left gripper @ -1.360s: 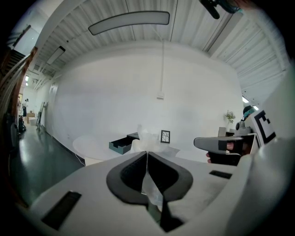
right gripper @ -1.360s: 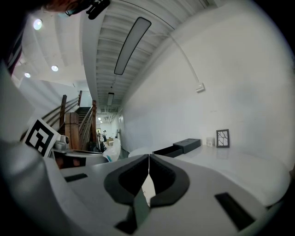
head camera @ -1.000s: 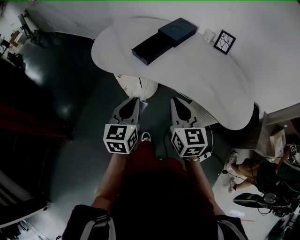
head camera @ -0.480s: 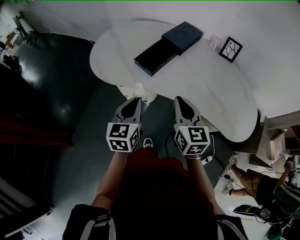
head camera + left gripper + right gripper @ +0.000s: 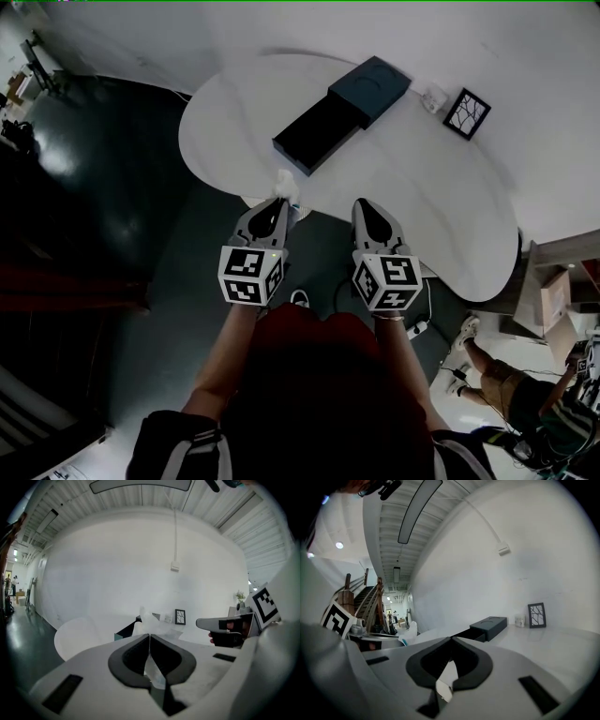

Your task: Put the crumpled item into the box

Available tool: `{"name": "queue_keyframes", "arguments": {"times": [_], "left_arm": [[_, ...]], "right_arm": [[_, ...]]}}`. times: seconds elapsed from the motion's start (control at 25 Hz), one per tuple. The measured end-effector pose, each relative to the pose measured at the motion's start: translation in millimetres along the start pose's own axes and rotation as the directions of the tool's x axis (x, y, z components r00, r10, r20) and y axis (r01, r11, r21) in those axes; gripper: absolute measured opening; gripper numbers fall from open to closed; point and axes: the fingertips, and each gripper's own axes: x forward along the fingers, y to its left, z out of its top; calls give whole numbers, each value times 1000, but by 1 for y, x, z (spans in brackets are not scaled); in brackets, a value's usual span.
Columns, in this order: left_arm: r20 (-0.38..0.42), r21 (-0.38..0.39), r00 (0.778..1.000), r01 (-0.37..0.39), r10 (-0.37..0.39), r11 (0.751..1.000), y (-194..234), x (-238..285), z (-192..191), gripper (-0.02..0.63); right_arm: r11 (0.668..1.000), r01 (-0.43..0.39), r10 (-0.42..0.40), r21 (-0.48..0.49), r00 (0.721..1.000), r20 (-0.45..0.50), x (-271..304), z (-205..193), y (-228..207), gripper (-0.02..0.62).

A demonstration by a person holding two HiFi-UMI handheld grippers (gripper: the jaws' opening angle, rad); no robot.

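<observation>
The dark box point(image 5: 343, 110) lies on the white table point(image 5: 412, 178), its drawer part pulled out toward me and open; it also shows as a dark box point(image 5: 485, 626) in the right gripper view. My left gripper point(image 5: 280, 199) is shut on a white crumpled item point(image 5: 284, 180), just at the table's near edge. The same crumpled item point(image 5: 152, 623) sticks out past the closed jaws in the left gripper view. My right gripper point(image 5: 363, 202) hangs beside it at the table's edge, jaws together, holding nothing.
A small black-framed picture point(image 5: 467, 113) and a little white cup point(image 5: 432, 94) stand behind the box near the wall. Dark glossy floor point(image 5: 103, 197) lies left of the table. A seated person point(image 5: 506, 394) and clutter are at the lower right.
Both grippers have moved forward toward the table; the crumpled item in the left gripper now reaches the table's near edge. The box appears closer.
</observation>
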Motion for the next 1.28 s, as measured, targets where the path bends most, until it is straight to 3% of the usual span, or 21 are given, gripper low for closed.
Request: {"name": "queue_keyframes", "arguments": {"times": [0.6,1.28], "left_arm": [[-22,11,1000,20,-20,1000,23,52,19,29],[-95,60,993,74,-68,995,39,172,42,29]], "right_arm": [[1000,21,-21,15,1000,-23,44,4,-15,15],[999,35,-34,23,998,-53,121,20,-69,15]]}}
